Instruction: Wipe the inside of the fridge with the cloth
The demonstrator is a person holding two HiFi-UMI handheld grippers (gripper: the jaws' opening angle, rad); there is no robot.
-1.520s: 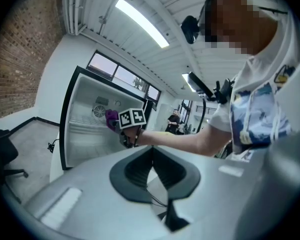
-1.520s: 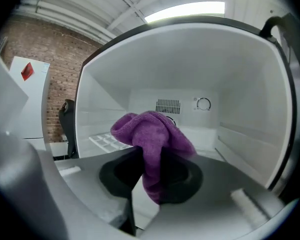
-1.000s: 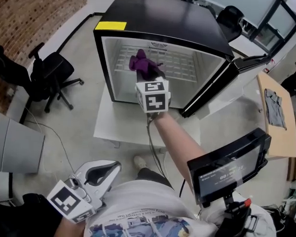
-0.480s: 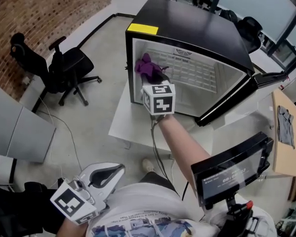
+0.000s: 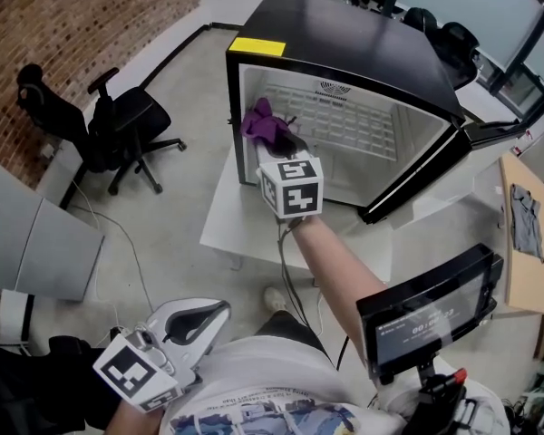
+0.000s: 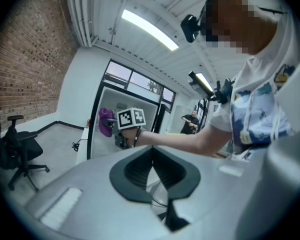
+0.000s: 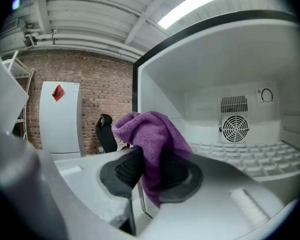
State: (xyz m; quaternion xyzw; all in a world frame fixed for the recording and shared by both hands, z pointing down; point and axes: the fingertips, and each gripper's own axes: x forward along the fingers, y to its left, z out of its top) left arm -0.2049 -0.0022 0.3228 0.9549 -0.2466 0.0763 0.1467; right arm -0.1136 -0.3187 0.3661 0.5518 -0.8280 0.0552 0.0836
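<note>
A black fridge (image 5: 344, 48) stands open, its door (image 5: 417, 175) swung to the right and its white inside with a wire shelf (image 5: 363, 134) showing. My right gripper (image 5: 284, 145) is shut on a purple cloth (image 5: 263, 122) at the left front of the opening, next to the left wall. In the right gripper view the cloth (image 7: 152, 134) bunches up between the jaws of the right gripper (image 7: 150, 171), with the back-wall fan (image 7: 235, 126) beyond. My left gripper (image 5: 195, 320) hangs low by my body, shut on nothing; in its own view the left gripper (image 6: 152, 171) is shut too.
The fridge sits on a low white table (image 5: 231, 216). Two black office chairs (image 5: 118, 120) stand to the left by a brick wall. A grey cabinet (image 5: 27, 243) is at the left edge, a screen on a stand (image 5: 426, 315) at lower right, and a wooden table (image 5: 526, 234) at far right.
My right gripper has carried the cloth leftwards, from the middle of the fridge's inside to its left wall. The head view shifted. The left gripper has stayed put.
</note>
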